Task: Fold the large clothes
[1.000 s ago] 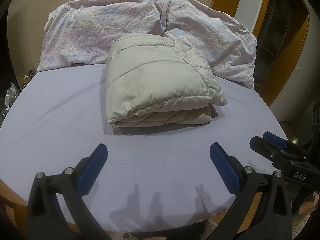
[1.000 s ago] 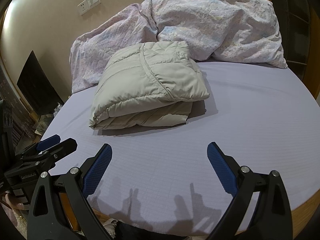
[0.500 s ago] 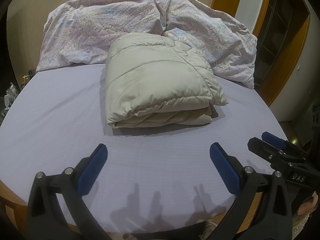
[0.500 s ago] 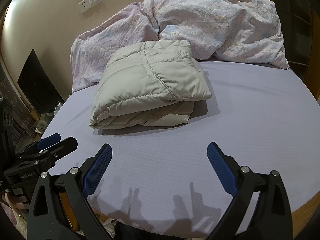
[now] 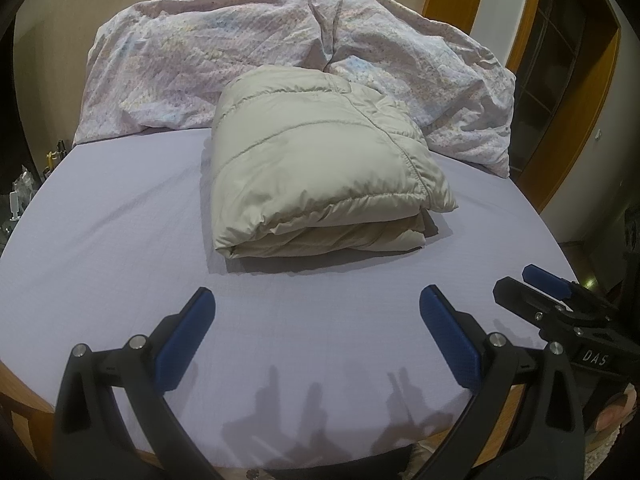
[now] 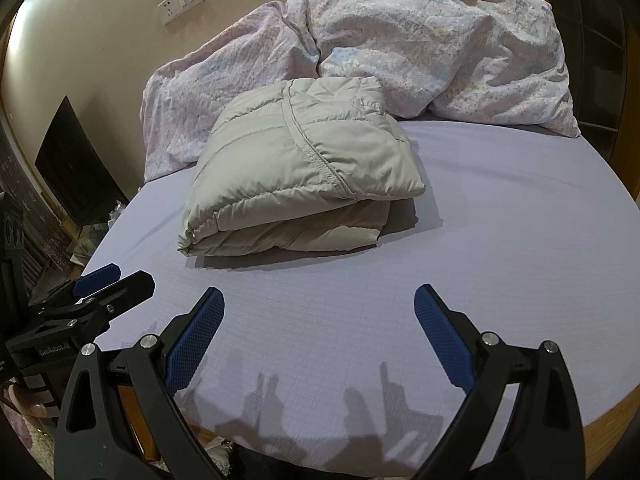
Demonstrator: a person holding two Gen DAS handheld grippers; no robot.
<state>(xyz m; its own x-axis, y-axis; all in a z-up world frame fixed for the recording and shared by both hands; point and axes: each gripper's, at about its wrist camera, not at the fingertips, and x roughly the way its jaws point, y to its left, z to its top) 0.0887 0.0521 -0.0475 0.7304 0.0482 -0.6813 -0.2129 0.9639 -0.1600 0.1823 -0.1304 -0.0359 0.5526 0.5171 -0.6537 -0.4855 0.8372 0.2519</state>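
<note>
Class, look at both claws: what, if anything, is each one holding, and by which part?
Nothing is held. The left claw and right claw are both open over the bed sheet, short of the folded jacket.

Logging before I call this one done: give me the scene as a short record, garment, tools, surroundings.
garment: beige puffer jacket, folded into a compact stack
location: on the lilac bed sheet, mid-bed
behind it: crumpled floral duvet by the wall, touching the jacket's far edge
left tool: open, holding nothing, over the near sheet
right tool: open, holding nothing, over the near sheet
contact: neither tool touches the jacket
fold status: looks complete
</note>
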